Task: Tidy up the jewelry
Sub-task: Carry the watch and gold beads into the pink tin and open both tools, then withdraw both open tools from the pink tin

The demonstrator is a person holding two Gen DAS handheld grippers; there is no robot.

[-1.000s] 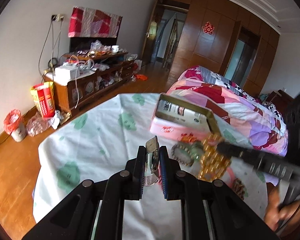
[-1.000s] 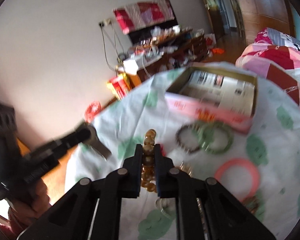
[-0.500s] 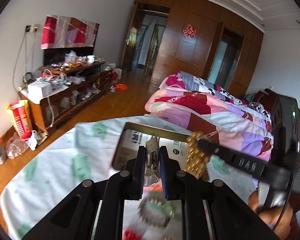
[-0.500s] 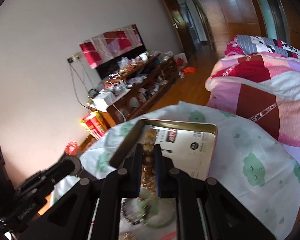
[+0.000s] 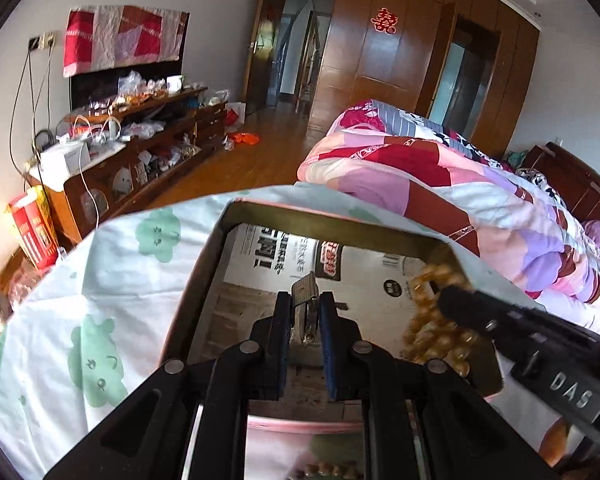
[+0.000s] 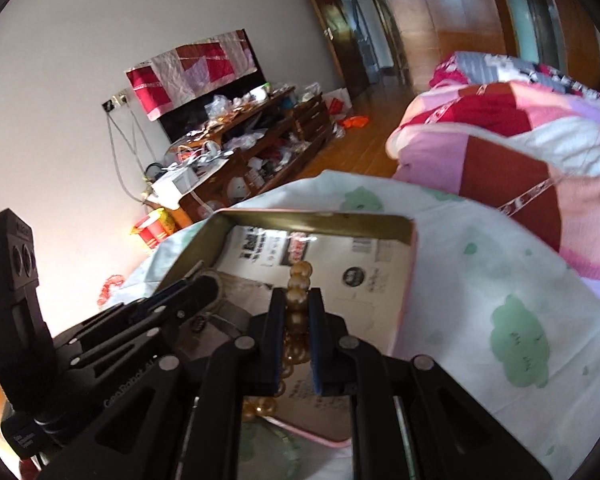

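Note:
An open pink tin box (image 5: 204,280) (image 6: 404,304) lined with printed paper lies on the cloth-covered table. My left gripper (image 5: 305,312) is shut on a silver metal watch band (image 5: 303,294) and hangs over the box's inside. My right gripper (image 6: 297,308) is shut on a golden bead bracelet (image 6: 298,300), also over the box. In the left wrist view the right gripper (image 5: 444,300) reaches in from the right with the golden beads (image 5: 428,320) dangling into the box. In the right wrist view the left gripper (image 6: 204,286) enters from the left.
The white cloth with green shapes (image 5: 100,320) covers the table. A bead bracelet (image 5: 332,470) lies on the cloth at the near edge of the left wrist view. A quilted bed (image 5: 440,184) stands beyond the table, a cluttered wooden cabinet (image 5: 132,152) against the left wall.
Both grippers have moved forward from over the loose jewelry on the cloth to over the open box, each still holding its piece. The box now fills the lower middle of both views.

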